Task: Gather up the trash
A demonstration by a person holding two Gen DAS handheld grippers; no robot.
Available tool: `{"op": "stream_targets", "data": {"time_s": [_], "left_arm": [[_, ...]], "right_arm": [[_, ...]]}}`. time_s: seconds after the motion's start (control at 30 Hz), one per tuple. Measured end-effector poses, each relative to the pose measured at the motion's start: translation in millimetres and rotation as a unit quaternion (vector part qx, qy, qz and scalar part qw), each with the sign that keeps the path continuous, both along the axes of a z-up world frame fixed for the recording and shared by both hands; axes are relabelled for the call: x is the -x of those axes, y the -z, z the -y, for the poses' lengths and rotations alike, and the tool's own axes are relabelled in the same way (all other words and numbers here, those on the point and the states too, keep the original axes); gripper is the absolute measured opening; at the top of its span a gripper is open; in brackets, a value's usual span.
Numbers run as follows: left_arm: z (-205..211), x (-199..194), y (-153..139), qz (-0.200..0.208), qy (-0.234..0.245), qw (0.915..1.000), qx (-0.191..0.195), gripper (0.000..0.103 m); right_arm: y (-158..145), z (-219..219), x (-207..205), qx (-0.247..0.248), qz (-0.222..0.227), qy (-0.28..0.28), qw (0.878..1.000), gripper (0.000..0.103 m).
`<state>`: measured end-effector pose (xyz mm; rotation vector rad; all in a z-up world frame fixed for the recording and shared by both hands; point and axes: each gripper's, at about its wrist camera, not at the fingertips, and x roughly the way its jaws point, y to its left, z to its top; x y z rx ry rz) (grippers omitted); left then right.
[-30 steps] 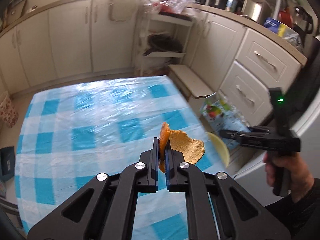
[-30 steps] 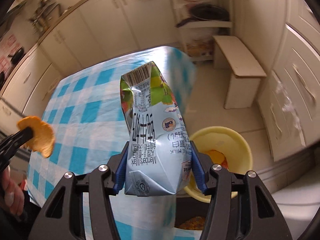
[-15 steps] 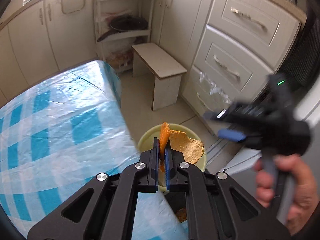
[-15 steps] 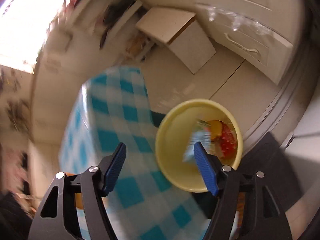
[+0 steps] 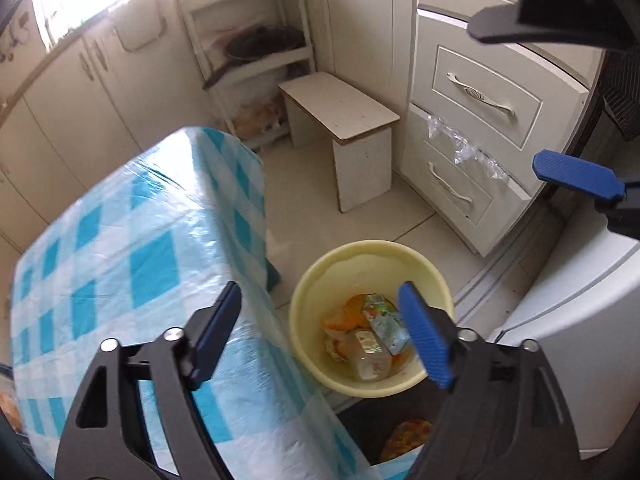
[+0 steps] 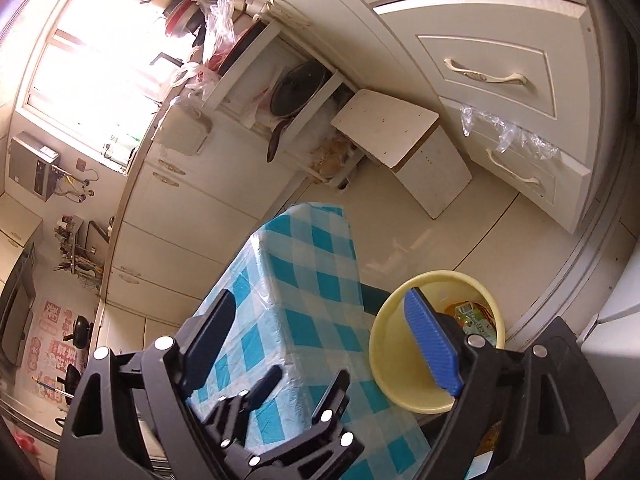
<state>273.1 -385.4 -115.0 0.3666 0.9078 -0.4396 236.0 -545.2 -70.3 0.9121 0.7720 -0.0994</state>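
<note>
Trash lies at the bottom of a pale yellow bin standing on the floor: orange peel, a printed carton, and a clear wrapped piece, all heaped together. Bin sits just beside the corner of the worktop, which wears a blue-and-white checked cloth under clear plastic. Beyond the bin, a small white stool stands well apart from it, against cream drawers.

Left gripper hangs above the bin, tilted down toward it, jaws opening wide; nothing between them, the blue pads bare. One finger reads over the worktop edge, the other over the bin's rim.

Right gripper also points down toward the bin from higher up, jaws opening, nothing between them. In its view the bin shows partly behind one blue pad, the carton visible inside. The left gripper's fingers show low in that view, over the checked cloth.

In the left view, the right gripper's fingers cross the upper right, above the bin, against the drawers.
</note>
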Motion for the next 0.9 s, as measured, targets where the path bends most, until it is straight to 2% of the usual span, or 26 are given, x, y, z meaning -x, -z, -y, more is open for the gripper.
{"op": "stream_targets", "data": {"time_s": [0.1, 0.23, 0.3, 0.43, 0.63, 0.8, 0.9], "left_arm": [[-14, 12, -17, 0.027, -0.002, 0.9995, -0.015, 0.084], [-46, 37, -45, 0.054, -0.015, 0.9983, -0.017, 0.093], [-63, 50, -58, 0.062, -0.021, 0.9977, -0.014, 0.095], [-108, 84, -83, 0.071, -0.04, 0.9967, 0.004, 0.095], [-177, 133, -98, 0.053, -0.076, 0.9952, 0.033, 0.095], [-225, 167, -103, 0.035, -0.099, 0.9933, 0.046, 0.095], [-251, 189, -110, 0.038, -0.112, 0.9918, 0.048, 0.095]], "right_arm": [[-10, -7, 4, 0.028, 0.001, 0.004, 1.0, 0.085], [-32, -27, 13, 0.093, 0.008, -0.005, 0.996, 0.088], [-47, -41, 20, 0.14, 0.015, -0.011, 0.99, 0.091], [-69, -77, 59, 0.241, 0.038, -0.009, 0.97, 0.096], [-61, -123, 121, 0.272, 0.048, -0.017, 0.961, 0.096], [-66, -170, 171, 0.329, 0.071, -0.036, 0.941, 0.096], [-73, -190, 196, 0.322, 0.081, -0.05, 0.942, 0.096]]}}
